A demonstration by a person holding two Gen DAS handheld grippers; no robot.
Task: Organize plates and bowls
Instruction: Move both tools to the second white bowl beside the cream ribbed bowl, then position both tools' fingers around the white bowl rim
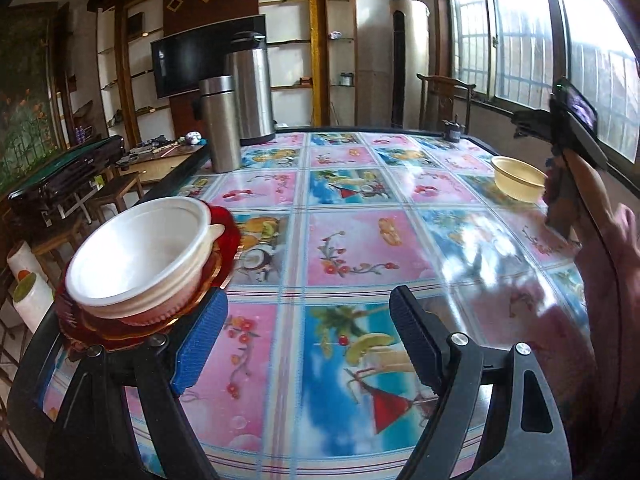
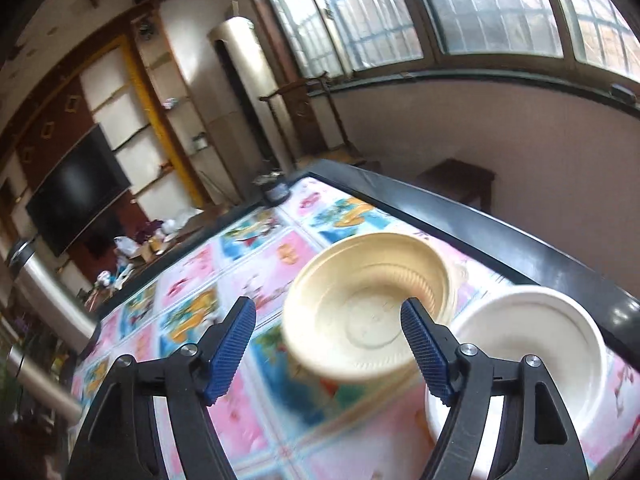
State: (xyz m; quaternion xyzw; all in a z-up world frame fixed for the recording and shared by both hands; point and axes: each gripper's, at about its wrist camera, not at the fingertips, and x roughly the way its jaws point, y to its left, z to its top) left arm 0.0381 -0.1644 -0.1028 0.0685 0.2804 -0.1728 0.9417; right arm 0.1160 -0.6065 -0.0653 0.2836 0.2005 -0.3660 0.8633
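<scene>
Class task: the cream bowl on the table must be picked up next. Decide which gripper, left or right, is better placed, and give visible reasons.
Right. The right gripper is open with the cream bowl just ahead of its fingers. The left gripper is open over bare tablecloth, with that bowl far across the table.

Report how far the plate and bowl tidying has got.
Done: a white bowl sits stacked on the red plate. In hand: nothing; the right gripper is open near the cream bowl. Left: that bowl and another white bowl remain loose on the table.

Two steel flasks [image 1: 236, 100] stand on the patterned tablecloth [image 1: 344, 248] before a television [image 1: 188, 56].
</scene>
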